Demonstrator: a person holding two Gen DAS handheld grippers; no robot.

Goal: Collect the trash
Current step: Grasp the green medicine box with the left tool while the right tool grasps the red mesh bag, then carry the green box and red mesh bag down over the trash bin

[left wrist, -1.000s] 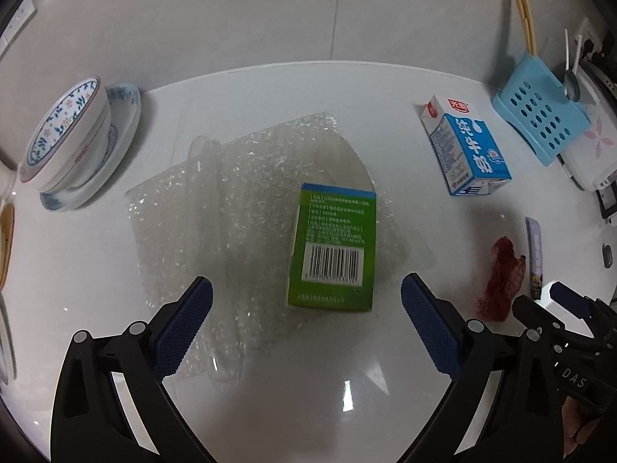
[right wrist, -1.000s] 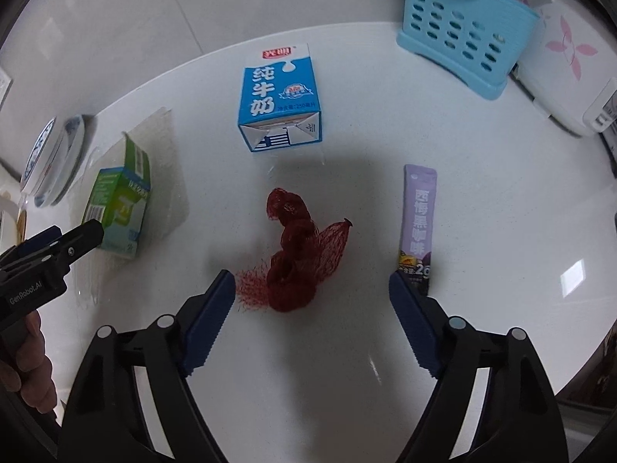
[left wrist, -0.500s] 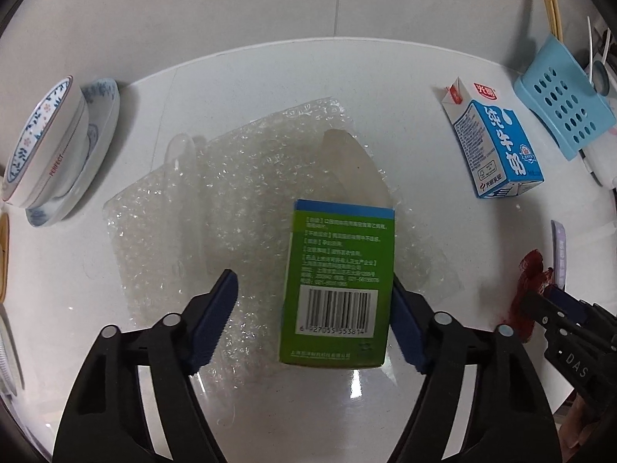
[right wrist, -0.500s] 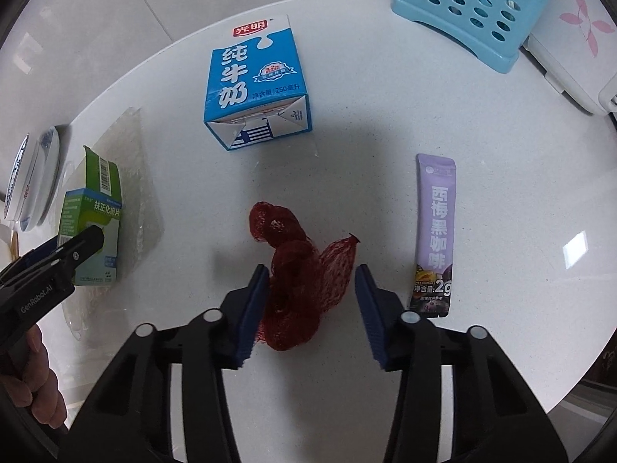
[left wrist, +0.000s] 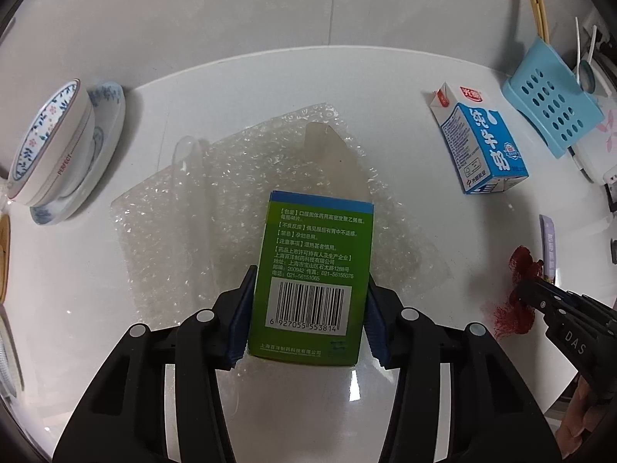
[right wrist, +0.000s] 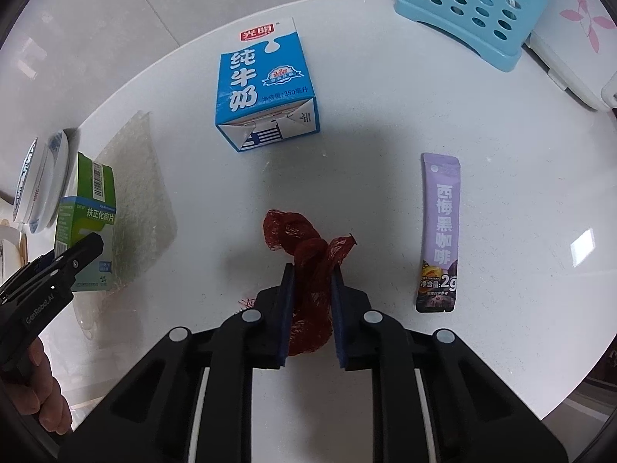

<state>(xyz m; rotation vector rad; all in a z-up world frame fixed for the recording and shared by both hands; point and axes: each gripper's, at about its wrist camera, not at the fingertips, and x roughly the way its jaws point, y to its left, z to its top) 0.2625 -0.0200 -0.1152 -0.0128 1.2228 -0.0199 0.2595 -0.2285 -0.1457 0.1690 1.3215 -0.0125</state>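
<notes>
The left gripper (left wrist: pixel 306 314) is made of black plastic. It has two thick black arms that spread out like a V, and each arm has round silver screws on top. Its two fingers (left wrist: pixel 241 318) wear dark blue pads with little ridges. The right gripper (right wrist: pixel 310 308) looks just the same: black arms, silver screws, blue ridged pads, and a thin white strip runs along each arm. Seen from the side, one black gripper has small white letters, "GenRobot.AI", and the other has "DAS". A bare hand (right wrist: pixel 42 393) shows at the near left edge.
</notes>
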